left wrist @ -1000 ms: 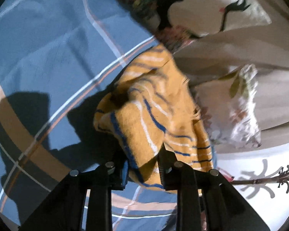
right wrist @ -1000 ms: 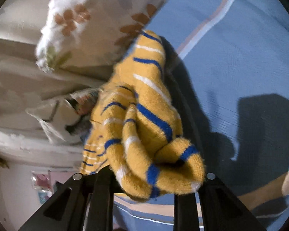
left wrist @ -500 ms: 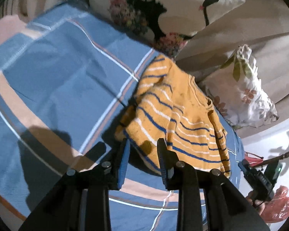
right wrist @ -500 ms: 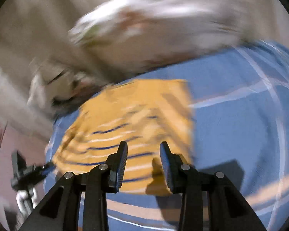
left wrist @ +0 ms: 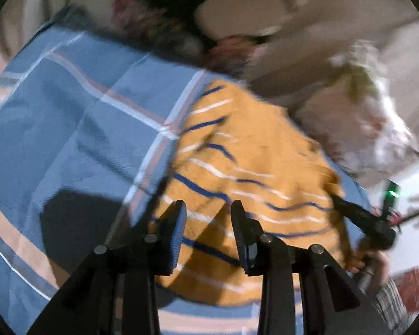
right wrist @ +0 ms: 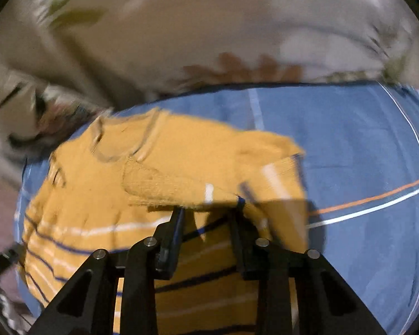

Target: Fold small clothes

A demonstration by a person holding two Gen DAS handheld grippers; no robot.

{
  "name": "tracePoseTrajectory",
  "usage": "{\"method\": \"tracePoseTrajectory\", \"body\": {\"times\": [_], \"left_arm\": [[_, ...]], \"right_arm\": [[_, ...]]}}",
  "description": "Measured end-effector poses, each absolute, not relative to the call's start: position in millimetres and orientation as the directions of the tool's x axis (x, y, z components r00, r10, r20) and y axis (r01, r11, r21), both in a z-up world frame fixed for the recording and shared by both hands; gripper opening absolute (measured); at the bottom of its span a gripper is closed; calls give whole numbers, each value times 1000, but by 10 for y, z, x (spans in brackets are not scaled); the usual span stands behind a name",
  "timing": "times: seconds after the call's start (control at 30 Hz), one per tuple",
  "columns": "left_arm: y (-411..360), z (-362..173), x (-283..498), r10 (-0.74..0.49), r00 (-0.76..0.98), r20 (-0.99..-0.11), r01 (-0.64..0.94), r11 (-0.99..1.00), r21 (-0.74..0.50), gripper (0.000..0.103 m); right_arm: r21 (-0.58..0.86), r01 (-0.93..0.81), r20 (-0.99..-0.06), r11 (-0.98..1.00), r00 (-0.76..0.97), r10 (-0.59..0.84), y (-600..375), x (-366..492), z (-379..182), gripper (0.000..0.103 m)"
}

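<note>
While both wrist views are blurred, each shows its own fingers nearest the lens. The left gripper (left wrist: 208, 209) hangs over the near hem of the yellow striped sweater (left wrist: 245, 173), its jaws narrowly parted and opening, with nothing between them; the knit lies below them on the blue plaid bedsheet (left wrist: 69, 128). The right gripper (right wrist: 209, 212) stands over the sweater too, its jaws narrowly apart and closing. A folded sleeve (right wrist: 176, 184) crosses just at its fingertips, but the blur does not show whether the pads touch it.

Only the right wrist view shows the neckline and this sleeve laid across the chest, with plain yellow cloth above and the blue and white stripes nearer the camera. Only the left wrist view shows the sweater's whole striped length running away towards the pillows, and at its right edge the other gripper seen from outside, black, with a green light, held in a person's hand (left wrist: 374, 259).

Beyond the sweater, the left wrist view takes in a dark-patterned pillow (left wrist: 159, 22) and a white floral cushion (left wrist: 377, 128). Farther off, the right wrist view has a pale floral pillow (right wrist: 237, 42) along the sheet's far edge.
</note>
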State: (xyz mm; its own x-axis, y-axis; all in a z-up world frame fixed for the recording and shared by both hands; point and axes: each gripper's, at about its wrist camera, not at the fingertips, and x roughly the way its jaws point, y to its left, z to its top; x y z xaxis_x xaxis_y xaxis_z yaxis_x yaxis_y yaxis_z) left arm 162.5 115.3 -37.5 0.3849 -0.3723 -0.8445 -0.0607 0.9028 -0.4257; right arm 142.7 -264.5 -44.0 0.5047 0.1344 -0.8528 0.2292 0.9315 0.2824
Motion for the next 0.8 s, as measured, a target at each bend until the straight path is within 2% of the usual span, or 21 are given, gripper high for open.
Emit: {"method": "tracePoseTrajectory", "body": {"times": [0.13,0.23,0.3,0.4,0.53,0.67,0.8], "left_arm": [[1358,-656,1716,-420,346,-839,-153,857,-492,32],[1446,-675,1744,-441,344,-829,-170,839,-517,32],[1450,-658,1749,-442,343,-829,-171,838,-518,33],[1448,-622,1728,-436,346,-831,-170,842,-512,33],[1447,-433,1623,-426,386,-818,-146,848,-510,33],[1400,-209,1455,-401,431,-808,-114,864,-490,33],[1312,-19,1241,-352,470,-809,-92,893,-441,33]], "right_arm": [[442,318,-817,839,528,230,-2933,1409,-481,31],[598,402,-756,693,570,321,-3134,1412,-572,31],[638,432,-732,638,596,330,-3257,1384,-584,33],[590,483,-752,647,622,220,-3440,1350,-456,38],[581,469,-741,665,644,192,-3528,1221,-214,43],[540,351,-730,765,647,219,-3233,1081,61,43],[490,215,-753,845,593,285,-2717,1119,28,44]]}}
